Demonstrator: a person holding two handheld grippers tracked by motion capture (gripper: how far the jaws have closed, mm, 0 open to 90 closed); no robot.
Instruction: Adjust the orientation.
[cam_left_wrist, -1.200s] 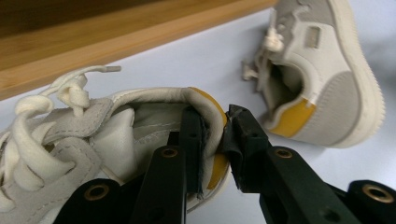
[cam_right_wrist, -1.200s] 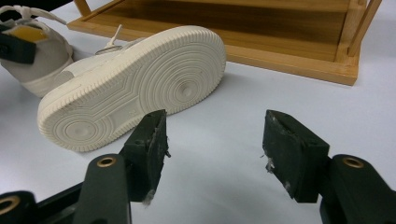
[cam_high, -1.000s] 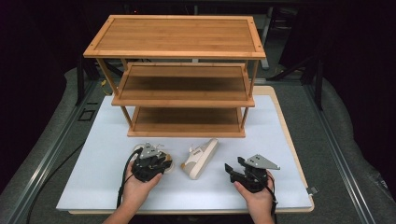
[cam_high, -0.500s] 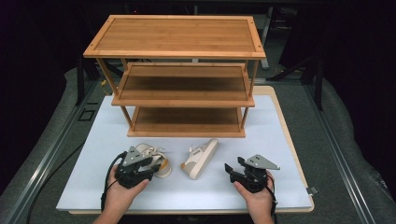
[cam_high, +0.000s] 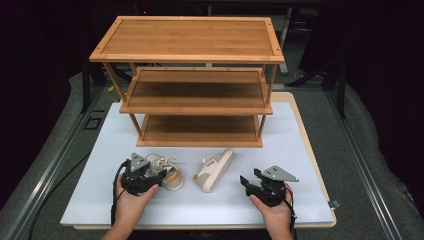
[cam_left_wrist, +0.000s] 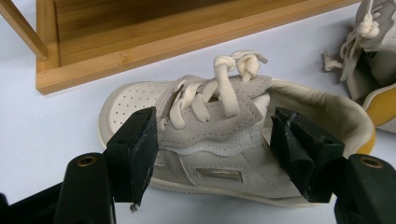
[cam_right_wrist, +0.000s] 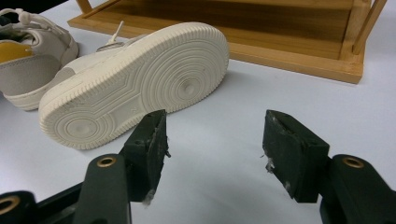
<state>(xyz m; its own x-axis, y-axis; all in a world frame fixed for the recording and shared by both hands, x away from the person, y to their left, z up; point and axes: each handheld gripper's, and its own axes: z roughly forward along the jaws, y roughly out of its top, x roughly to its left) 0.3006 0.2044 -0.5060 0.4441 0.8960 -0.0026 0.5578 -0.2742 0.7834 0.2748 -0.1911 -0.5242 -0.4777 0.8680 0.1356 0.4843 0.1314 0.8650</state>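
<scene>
A cream sneaker (cam_high: 167, 172) with white laces and a yellow lining stands upright on the white mat. My left gripper (cam_high: 158, 177) is at its near side. In the left gripper view the sneaker (cam_left_wrist: 210, 121) lies between the jaws of that gripper (cam_left_wrist: 212, 140), which have just been opening and stand apart from its sides. Its mate (cam_high: 215, 169) lies on its side to the right, sole (cam_right_wrist: 140, 79) facing my right gripper (cam_right_wrist: 215, 140). That gripper (cam_high: 246, 181) is open over bare mat with nothing in it.
A three-tier bamboo shoe rack (cam_high: 200, 111) stands at the back of the mat (cam_high: 300, 150), its bottom shelf (cam_left_wrist: 140, 51) just behind the shoes. Dark grey floor and a metal rail (cam_high: 55, 160) flank the table.
The left gripper has opened and let go of the upright sneaker, and the hand has slid left and back. The right gripper and the sneaker on its side have not moved.
</scene>
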